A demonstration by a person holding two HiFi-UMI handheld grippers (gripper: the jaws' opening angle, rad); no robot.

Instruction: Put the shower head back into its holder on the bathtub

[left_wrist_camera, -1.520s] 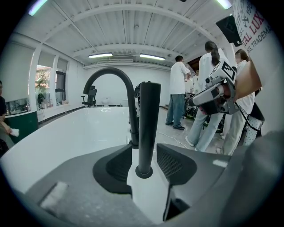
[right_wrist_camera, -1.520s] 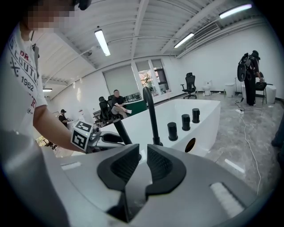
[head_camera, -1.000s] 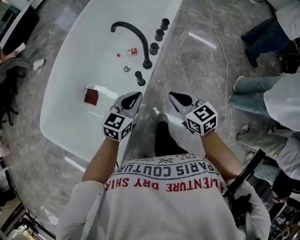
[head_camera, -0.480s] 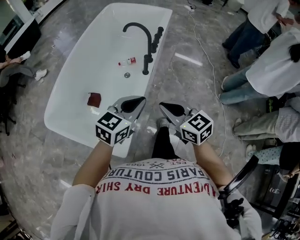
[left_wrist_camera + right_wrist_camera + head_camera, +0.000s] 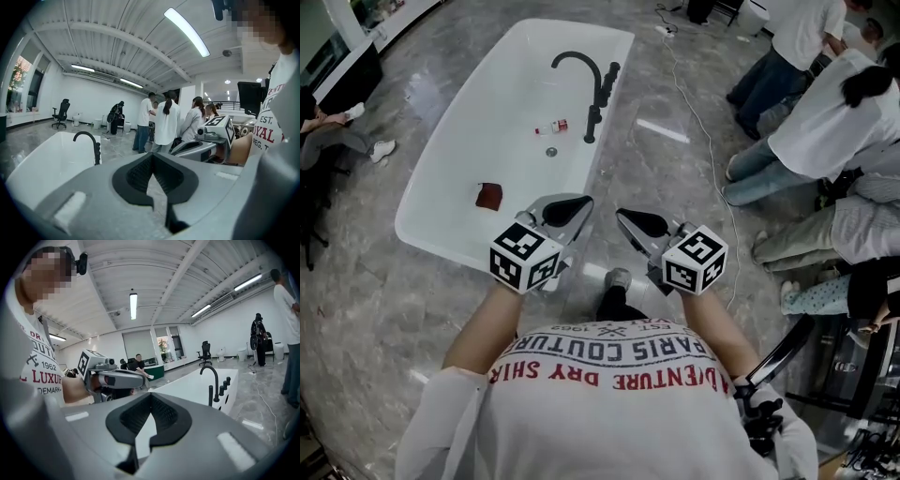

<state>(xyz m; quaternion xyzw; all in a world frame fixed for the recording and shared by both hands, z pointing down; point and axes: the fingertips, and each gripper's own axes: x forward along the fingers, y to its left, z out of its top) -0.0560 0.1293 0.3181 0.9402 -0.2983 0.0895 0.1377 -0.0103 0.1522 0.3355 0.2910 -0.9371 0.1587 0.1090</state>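
marble floor; bathtub with bottle, red square; left gripper, right gripper closed, empty

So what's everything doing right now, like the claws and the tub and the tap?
left claw, shut, holding nothing
right claw, shut, holding nothing
bathtub, looks dry, no water in it
tap, no water coming out
small bottle, lying on its side on the tub floor, near the drain
dark red thing, lying flat on the tub floor
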